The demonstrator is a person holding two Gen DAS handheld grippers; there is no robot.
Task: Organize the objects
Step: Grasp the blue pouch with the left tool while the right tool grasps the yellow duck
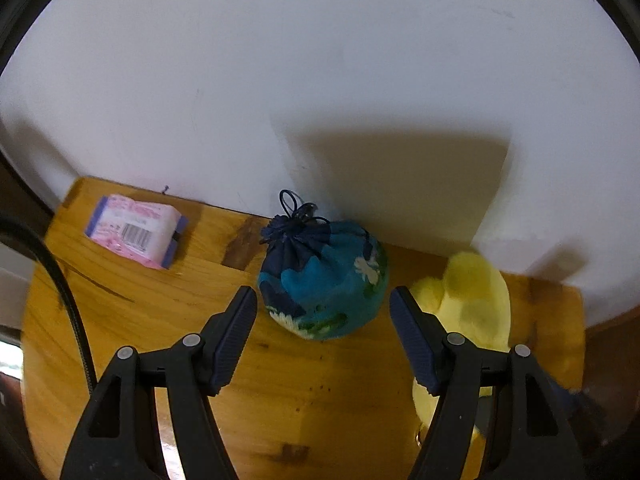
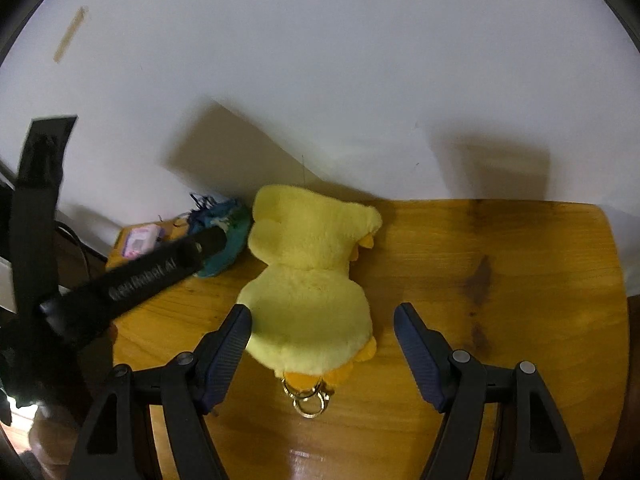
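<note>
A round blue drawstring pouch (image 1: pixel 324 280) with flower prints sits on the wooden table (image 1: pixel 160 320) by the wall. My left gripper (image 1: pixel 323 300) is open, its jaws on either side of the pouch's near part. A yellow plush duck (image 2: pixel 308 276) with a metal key ring (image 2: pixel 308 398) lies face down on the table. My right gripper (image 2: pixel 322 316) is open, straddling the duck's lower body. The duck also shows in the left wrist view (image 1: pixel 472 300), right of the pouch. The pouch (image 2: pixel 224 240) is partly hidden behind the left gripper in the right wrist view.
A pink and purple wrapped packet (image 1: pixel 138 230) lies at the table's far left corner; it also shows in the right wrist view (image 2: pixel 140 242). A white wall (image 1: pixel 320 80) runs along the table's back. A black cable (image 1: pixel 60 280) hangs at the left edge.
</note>
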